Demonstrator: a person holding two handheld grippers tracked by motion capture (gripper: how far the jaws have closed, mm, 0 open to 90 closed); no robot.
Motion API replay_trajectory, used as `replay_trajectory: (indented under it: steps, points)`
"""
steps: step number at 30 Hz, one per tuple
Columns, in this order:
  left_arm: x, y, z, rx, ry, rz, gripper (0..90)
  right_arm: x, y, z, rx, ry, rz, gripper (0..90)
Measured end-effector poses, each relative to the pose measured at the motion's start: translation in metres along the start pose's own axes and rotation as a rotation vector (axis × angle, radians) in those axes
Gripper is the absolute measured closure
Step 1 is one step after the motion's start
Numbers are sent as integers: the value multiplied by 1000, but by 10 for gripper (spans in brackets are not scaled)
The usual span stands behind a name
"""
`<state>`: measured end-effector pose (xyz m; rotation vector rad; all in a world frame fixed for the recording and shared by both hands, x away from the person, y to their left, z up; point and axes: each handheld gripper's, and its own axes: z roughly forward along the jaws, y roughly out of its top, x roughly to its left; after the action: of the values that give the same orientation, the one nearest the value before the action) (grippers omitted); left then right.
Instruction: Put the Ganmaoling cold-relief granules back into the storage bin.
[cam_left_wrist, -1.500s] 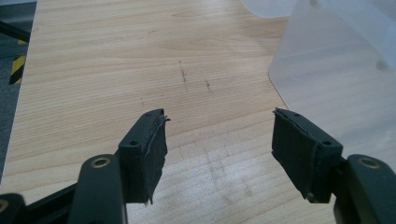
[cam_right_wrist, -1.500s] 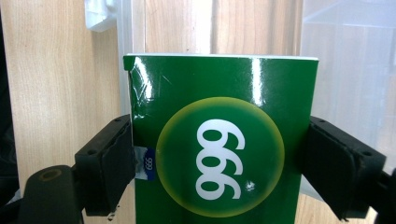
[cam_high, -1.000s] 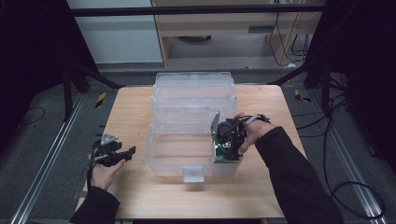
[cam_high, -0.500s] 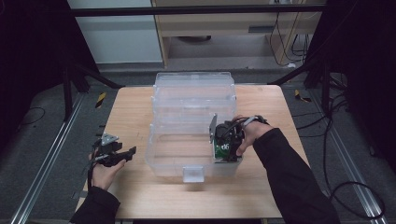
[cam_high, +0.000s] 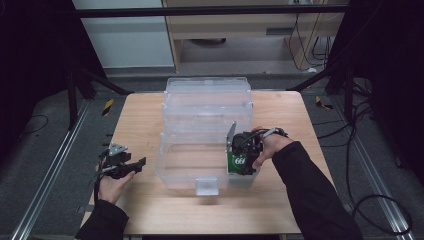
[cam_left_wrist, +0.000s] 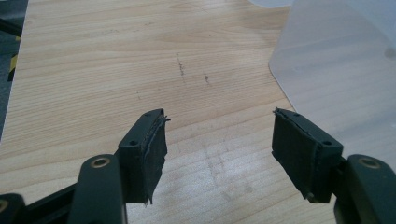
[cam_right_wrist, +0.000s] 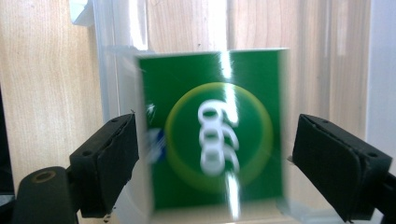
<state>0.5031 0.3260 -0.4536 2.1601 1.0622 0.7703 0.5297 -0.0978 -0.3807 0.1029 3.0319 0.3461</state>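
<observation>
A green box (cam_high: 239, 161) with a yellow ring and white "666" print sits in the front right corner of the front clear plastic bin (cam_high: 170, 176). My right gripper (cam_high: 241, 154) hangs over it. In the right gripper view the box (cam_right_wrist: 215, 135) is motion-blurred between my right gripper (cam_right_wrist: 217, 140) jaws, which stand open with a gap on the right side. My left gripper (cam_high: 140, 164) rests low over the wooden table (cam_high: 135, 120) left of the bin. The left gripper (cam_left_wrist: 217, 135) is open with nothing between its jaws.
Three clear bins are stacked stepwise from the table's middle to its back (cam_high: 207, 90). The front bin's wall (cam_left_wrist: 336, 79) lies just right of my left gripper. A small tab (cam_high: 206, 186) sticks out at the bin's front. Bare wood lies left and in front.
My right hand has shifted slightly, bringing the green box lower in the bin's corner. The box now blurs between spread jaws. My left gripper has stayed still.
</observation>
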Motion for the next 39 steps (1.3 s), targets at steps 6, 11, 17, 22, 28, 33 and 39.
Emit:
replay_trajectory:
  steps: [6, 11, 17, 22, 28, 33, 39]
  points:
    - [-1, 0, 0, 1, 1, -4, 343, 1, -8, -8, -21, -37, 23, 157]
    - [-1, 0, 0, -1, 2, -1, 342, 6, -14, -20, -70, -64, 38, 163]
    - [1, 0, -2, -5, 5, 0, 342, 12, -21, -30, -117, -89, 90, 187]
    - [0, 0, -4, -17, 4, -20, 342, 19, -26, -37, -152, -105, 118, 217]
    - [-1, 1, -5, -22, 6, -23, 342, 28, -25, -45, -228, -129, 117, 245]
    - [-1, 2, -5, -22, 2, -8, 342, 36, -24, -42, -272, -122, 127, 252]
    - [0, 1, -5, -24, 1, -13, 342, 38, -26, -31, -298, -109, 151, 261]
